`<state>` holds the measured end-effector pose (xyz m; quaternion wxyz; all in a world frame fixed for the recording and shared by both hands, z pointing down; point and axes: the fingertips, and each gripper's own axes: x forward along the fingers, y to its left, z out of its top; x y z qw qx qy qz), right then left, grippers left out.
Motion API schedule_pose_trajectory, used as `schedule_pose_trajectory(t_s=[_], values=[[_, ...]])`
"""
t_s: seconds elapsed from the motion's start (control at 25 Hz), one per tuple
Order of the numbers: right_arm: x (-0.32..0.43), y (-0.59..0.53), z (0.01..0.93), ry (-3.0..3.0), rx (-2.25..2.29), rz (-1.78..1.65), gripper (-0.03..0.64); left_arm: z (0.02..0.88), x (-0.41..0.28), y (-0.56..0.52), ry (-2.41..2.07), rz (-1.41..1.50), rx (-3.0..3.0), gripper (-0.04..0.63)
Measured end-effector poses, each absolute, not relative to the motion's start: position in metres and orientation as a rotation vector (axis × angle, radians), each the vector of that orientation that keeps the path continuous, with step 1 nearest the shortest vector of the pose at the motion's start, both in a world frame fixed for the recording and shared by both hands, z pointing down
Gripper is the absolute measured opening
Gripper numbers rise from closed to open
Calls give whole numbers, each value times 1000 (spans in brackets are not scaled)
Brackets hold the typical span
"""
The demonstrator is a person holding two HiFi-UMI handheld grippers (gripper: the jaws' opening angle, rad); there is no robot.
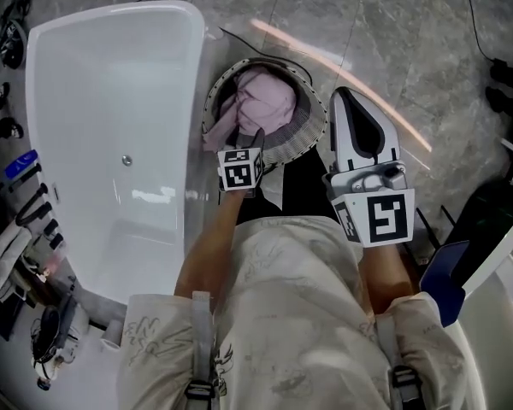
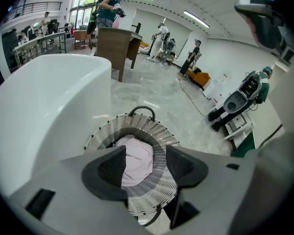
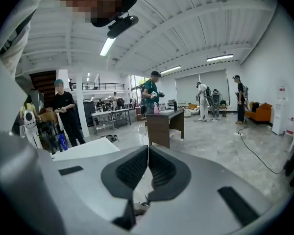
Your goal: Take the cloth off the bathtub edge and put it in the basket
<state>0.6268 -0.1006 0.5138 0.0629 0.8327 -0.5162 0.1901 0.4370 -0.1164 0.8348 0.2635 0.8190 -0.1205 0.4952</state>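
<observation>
Left hand-held gripper [image 2: 146,161]: jaws apart, nothing between the pads. It hangs over the basket [image 1: 306,137], pointing steeply down into it. Right hand-held gripper [image 3: 148,152]: jaws closed tip to tip, empty, off to the right of the basket at centre-right of the head view.

Cloth [image 1: 263,101]: pink, bunched inside the basket at upper centre. I judge the drop done.

Risks from here:
- One fold of the cloth lies over the basket rim on the side facing the bathtub [image 1: 192,75]. If the bulk shifts, that fold could pull the rest out onto the floor.
- My left jaws are just above the cloth. A pad catching a fold as I lift away could drag it back out.
- The basket looks like light mesh. A snag or knock could tip it.
- A dark cable [image 1: 265,48] runs on the floor just behind the basket.

Containers:
- Basket: round, ribbed mesh wall, loop handle. It holds the pink cloth; I see nothing else inside.
- Bathtub: white and empty, only the drain showing. No cloth on its edge.
</observation>
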Motion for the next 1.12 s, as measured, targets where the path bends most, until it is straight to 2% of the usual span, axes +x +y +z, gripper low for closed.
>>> schedule_pose_trajectory(t_s=[0.32,0.68,1.12], values=[[611,-110,480,-1595,2507,477,-11,765,433,-146,-319,1196,2366,247],[578,-128,447,-1657,2484,360,-11,665,420,-196,-477,890,2498,247],[537,-174,397,-1822,2420,197,-11,567,359,-263,-768,653,2615,247]])
